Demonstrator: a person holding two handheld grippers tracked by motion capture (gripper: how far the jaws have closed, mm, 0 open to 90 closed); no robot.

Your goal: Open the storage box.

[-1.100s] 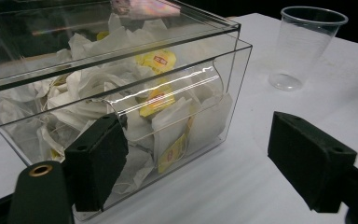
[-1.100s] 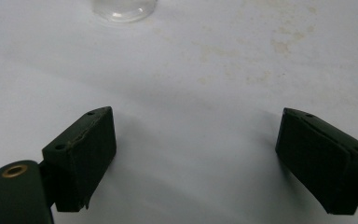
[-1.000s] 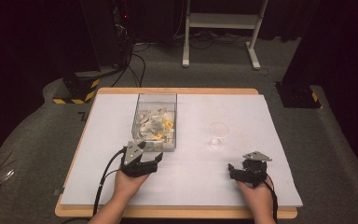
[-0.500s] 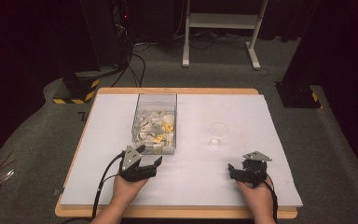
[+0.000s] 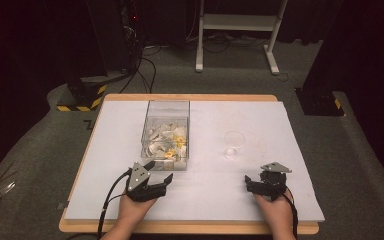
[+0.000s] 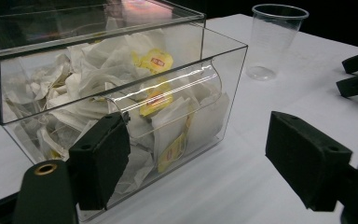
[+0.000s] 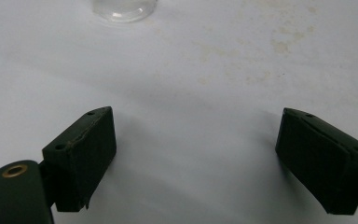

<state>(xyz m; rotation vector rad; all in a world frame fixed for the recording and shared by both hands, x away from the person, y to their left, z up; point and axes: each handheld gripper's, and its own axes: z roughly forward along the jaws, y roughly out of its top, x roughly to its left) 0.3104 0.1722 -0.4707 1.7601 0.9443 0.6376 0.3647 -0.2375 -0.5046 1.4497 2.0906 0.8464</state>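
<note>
The left gripper point(image 5: 156, 176), jaws apart with nothing between them, sits just before the clear box of tea bags point(image 5: 166, 135), so it should probably go in low through the curved front opening and pinch one bag. To its right stand the empty plastic cup point(image 5: 234, 141) and the right gripper point(image 5: 252, 181), also spread and empty. The bench point(image 5: 300, 150) wears a faintly stained white sheet; grey carpet and dark stands surround it.

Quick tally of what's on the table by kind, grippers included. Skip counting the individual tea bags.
Clear box holding a pile of tea bags: 1
Clear plastic cup: 1
Hand-held grippers, left gripper and right gripper, both with fingers apart and nothing between them: 2
Total: 4
</note>
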